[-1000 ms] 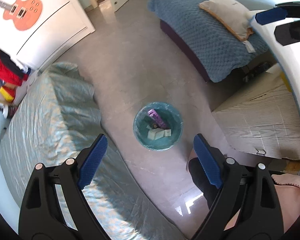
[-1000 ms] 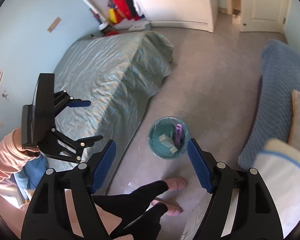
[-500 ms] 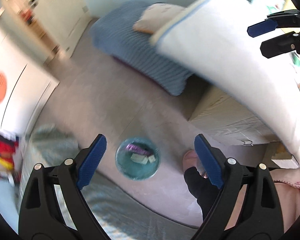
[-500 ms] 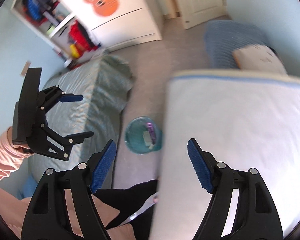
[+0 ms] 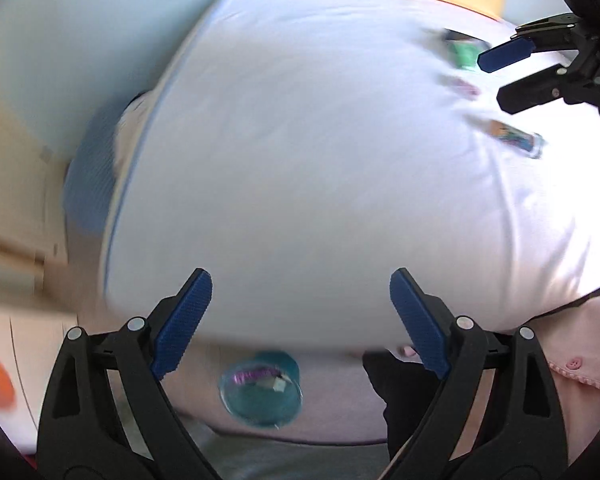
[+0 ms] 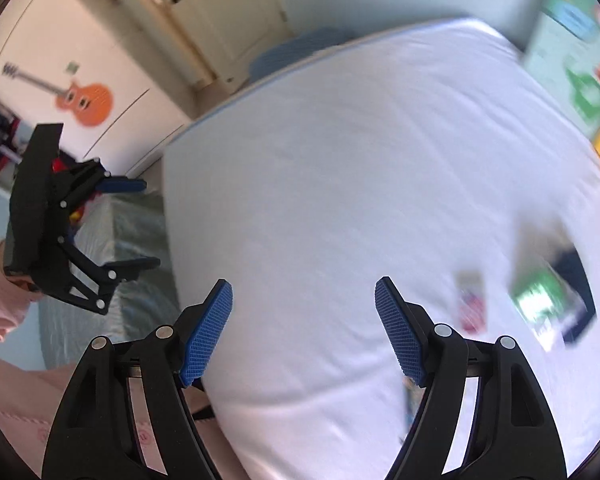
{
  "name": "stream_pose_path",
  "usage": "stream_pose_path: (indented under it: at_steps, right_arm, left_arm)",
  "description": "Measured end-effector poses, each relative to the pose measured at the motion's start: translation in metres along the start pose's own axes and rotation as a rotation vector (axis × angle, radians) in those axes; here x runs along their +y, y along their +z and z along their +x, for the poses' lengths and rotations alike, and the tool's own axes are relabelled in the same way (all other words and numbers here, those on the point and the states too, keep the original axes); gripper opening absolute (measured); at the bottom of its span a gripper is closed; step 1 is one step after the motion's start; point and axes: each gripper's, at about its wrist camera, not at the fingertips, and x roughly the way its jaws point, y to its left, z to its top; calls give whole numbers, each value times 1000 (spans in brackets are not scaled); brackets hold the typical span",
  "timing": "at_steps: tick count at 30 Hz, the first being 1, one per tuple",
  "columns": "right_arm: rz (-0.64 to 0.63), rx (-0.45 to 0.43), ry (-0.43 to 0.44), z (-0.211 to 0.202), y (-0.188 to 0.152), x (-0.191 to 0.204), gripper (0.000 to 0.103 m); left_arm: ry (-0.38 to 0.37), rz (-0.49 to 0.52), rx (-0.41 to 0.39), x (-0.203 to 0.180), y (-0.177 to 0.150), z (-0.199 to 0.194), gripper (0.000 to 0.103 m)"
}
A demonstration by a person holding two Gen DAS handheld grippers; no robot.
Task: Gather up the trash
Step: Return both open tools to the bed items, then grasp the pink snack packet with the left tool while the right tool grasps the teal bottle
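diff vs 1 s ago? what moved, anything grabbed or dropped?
Both views swung off the floor and the blue bin onto the white bed; the bin slid from mid-frame to the left view's bottom edge. Blurred wrappers on the sheet came into view. Nothing grabbed or dropped. Unchanged: left gripper and right gripper jaws open and empty, trash already in the bin.

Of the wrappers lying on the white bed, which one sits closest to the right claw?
The small red-and-white wrapper, just right of the right claw. The green-and-white packet on the dark item lies farther right; both are blurred.
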Motion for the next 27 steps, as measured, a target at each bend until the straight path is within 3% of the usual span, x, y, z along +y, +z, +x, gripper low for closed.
stream_pose_path:
  at_steps: [8, 15, 22, 27]
  right_arm:
    - [142, 5, -107, -31, -80, -55, 74]
    - [179, -4, -137, -26, -106, -55, 74]
    - [164, 11, -147, -4, -105, -56, 73]
    - [193, 22, -137, 7, -103, -63, 72]
  left_arm:
    - [-72, 438, -55, -72, 81, 16, 88]
    - [-136, 749, -72, -120, 141, 41, 88]
    - [-199, 932, -61, -154, 178, 77, 87]
    - [-246, 1041, -31, -169, 189, 104, 79]
